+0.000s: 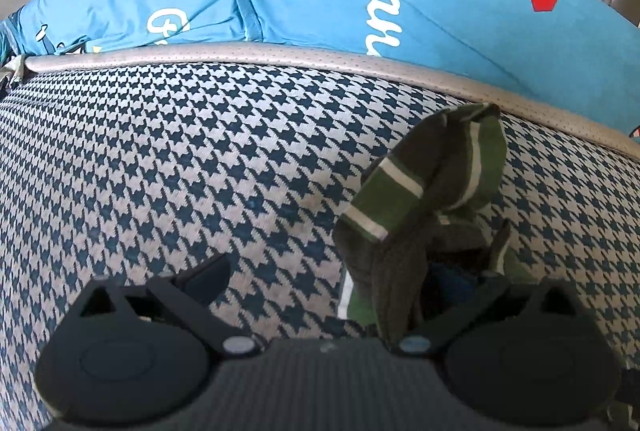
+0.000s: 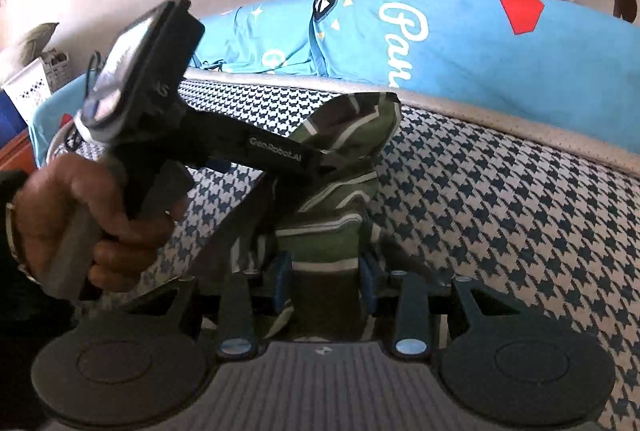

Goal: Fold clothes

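Both grippers on green striped garment (image 2: 340,159), mid-frame.
My right gripper (image 2: 326,281) pinches its fold; left gripper (image 1: 352,283) looks wide, its grip I can't tell, over houndstooth mattress (image 1: 180,159).

We see our right gripper (image 2: 326,281) clamping the green striped garment (image 2: 340,167) above the houndstooth mattress (image 2: 500,199).

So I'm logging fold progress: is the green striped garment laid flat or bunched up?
Bunched up. The green striped garment hangs crumpled above the houndstooth surface, pinched in the right gripper, not spread flat.
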{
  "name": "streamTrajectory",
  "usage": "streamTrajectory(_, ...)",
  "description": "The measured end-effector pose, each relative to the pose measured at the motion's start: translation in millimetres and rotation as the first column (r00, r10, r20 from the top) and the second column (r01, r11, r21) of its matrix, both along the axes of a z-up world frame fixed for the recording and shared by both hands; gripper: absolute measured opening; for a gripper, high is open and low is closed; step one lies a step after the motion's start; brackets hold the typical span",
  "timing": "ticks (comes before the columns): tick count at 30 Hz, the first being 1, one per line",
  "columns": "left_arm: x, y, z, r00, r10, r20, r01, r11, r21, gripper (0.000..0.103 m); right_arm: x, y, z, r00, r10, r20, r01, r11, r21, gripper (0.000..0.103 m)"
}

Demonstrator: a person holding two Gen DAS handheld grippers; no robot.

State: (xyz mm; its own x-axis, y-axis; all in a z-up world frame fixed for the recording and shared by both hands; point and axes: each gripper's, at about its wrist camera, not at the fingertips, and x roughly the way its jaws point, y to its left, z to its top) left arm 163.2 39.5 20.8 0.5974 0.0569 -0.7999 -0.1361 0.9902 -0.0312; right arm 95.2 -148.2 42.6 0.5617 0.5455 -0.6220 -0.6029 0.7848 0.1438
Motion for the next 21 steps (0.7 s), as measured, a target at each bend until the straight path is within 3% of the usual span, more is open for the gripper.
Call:
streamTrajectory(1, 0.4, 0.6, 0.5, 1.000, 0.002, -0.001, -0.002, 1.000, -0.003, 0.103, 0.0, 1.9, -2.6, 1.000, 0.000, 0.005, 0.000, 1.000, -0.002, 0.031)
streamTrajectory(2, 0.8, 1.1, 1.0, 1.000, 0.005, -0.001, -0.005, 1.000, -0.006, 0.103, 1.9, 3.6, -5.4, 1.000, -0.003, 0.011, 0.003, 1.000, -0.004, 0.018)
streamTrajectory(4, 0.7, 3.4, 2.7, 1.000, 0.010, 0.005, -0.010, 1.000, -0.020, 0.103, 4.0, 3.6, -4.8, 0.999, -0.025, 0.039, 0.025, 0.999, -0.021, 0.007)
streamTrajectory(8, -0.3, 8.0, 10.3, 0.999, 0.025, 0.033, -0.023, 0.998, -0.053, 0.103, 7.1, -11.3, 8.2, 0.984, -0.128, 0.122, 0.129, 0.992, -0.004, 0.005)
streamTrajectory(11, -0.9, 8.7, 16.2, 0.998, 0.031, 0.056, -0.028, 0.998, -0.059, 0.103, 12.5, -34.1, 24.7, 0.948, -0.262, 0.183, 0.259, 0.965, 0.041, 0.005)
streamTrajectory(14, -2.7, 8.0, 19.8, 0.996, 0.038, 0.081, -0.033, 0.997, -0.071, 0.103, 18.3, -56.9, 37.0, 0.894, -0.387, 0.225, 0.381, 0.922, 0.075, 0.005)
streamTrajectory(17, -5.7, 7.1, 25.3, 0.993, 0.043, 0.113, -0.031, 0.994, -0.100, 0.103, 20.9, -81.6, 49.4, 0.814, -0.508, 0.283, 0.505, 0.859, 0.091, 0.005)
streamTrajectory(21, -4.6, 9.4, 31.2, 0.986, 0.041, 0.162, -0.018, 0.990, -0.141, 0.103, 18.7, -117.0, 63.6, 0.659, -0.663, 0.355, 0.678, 0.728, 0.102, 0.005)
